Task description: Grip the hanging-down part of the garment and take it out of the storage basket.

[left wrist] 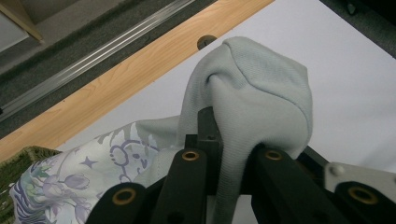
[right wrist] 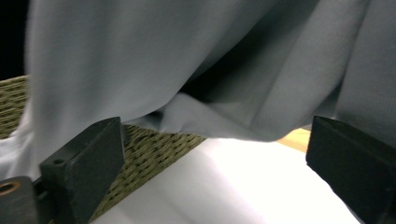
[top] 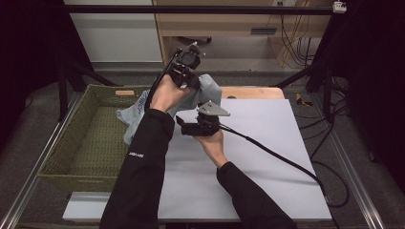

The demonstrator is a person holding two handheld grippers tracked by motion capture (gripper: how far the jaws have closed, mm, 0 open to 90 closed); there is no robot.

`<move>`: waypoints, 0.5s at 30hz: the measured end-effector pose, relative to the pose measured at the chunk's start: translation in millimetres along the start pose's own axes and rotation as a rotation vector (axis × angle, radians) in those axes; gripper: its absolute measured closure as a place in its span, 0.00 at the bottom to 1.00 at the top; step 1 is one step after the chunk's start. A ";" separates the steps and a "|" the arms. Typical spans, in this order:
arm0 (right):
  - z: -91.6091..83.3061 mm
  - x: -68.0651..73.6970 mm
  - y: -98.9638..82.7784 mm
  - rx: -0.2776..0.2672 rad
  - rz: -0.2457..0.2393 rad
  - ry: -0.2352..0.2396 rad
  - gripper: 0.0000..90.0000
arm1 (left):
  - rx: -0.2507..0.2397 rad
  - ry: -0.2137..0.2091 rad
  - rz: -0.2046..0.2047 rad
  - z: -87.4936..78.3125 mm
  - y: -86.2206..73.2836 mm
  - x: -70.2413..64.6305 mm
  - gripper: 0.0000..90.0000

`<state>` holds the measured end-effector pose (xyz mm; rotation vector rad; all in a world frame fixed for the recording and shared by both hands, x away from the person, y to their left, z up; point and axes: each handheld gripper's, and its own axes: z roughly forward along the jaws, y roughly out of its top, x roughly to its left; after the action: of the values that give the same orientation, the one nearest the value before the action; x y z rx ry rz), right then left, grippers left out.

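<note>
A pale blue-grey garment (top: 208,90) with a purple flower print (left wrist: 116,154) hangs over the table's far left. My left gripper (top: 185,71) holds it up, shut on a fold of the cloth (left wrist: 233,154). The garment's lower part (top: 130,119) trails into the green woven basket (top: 90,138). My right gripper (top: 184,125) is below the left one, just above the white sheet, open, its jaws wide apart and pointing at the hanging cloth (right wrist: 187,60). Nothing lies between its fingers (right wrist: 88,158).
The white sheet (top: 267,157) covers the wooden table (top: 253,92). The basket stands along the sheet's left edge. A black cable (top: 282,160) runs from the right gripper across the sheet to the right. Dark frame posts (top: 325,71) stand beyond the table.
</note>
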<state>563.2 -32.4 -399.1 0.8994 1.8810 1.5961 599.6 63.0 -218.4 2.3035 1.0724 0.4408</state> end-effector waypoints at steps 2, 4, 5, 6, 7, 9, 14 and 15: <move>4.8 -3.0 -1.0 -0.006 -0.011 0.001 0.12 | 0.005 0.000 0.001 0.6 0.3 -0.4 0.94; 8.1 -4.6 -1.5 0.000 0.021 -0.006 0.18 | 0.007 0.000 0.001 1.7 0.3 -1.5 0.94; 8.1 -4.6 -1.5 0.000 0.021 -0.006 0.18 | 0.009 0.002 0.002 2.0 0.3 -1.7 0.94; 10.6 -6.5 -2.4 -0.002 0.017 -0.006 0.26 | 0.009 0.001 0.004 2.3 0.4 -1.8 0.94; 11.9 -6.0 -2.5 0.000 0.025 -0.002 0.31 | 0.011 0.001 0.005 2.6 0.4 -1.9 0.94; 12.0 -5.5 -2.4 0.003 0.022 -0.001 0.36 | 0.011 0.002 0.004 2.9 0.4 -2.2 0.94; 11.6 -0.7 -0.6 -0.005 0.014 0.003 0.71 | 0.011 0.001 0.004 2.2 -0.1 -1.1 0.94; 11.2 0.8 0.4 0.004 0.049 0.004 0.80 | 0.012 0.002 0.005 2.2 -0.1 -1.4 0.94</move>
<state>571.1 -24.6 -400.7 0.9519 1.8791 1.6239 599.7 61.2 -220.3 2.3172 1.0736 0.4395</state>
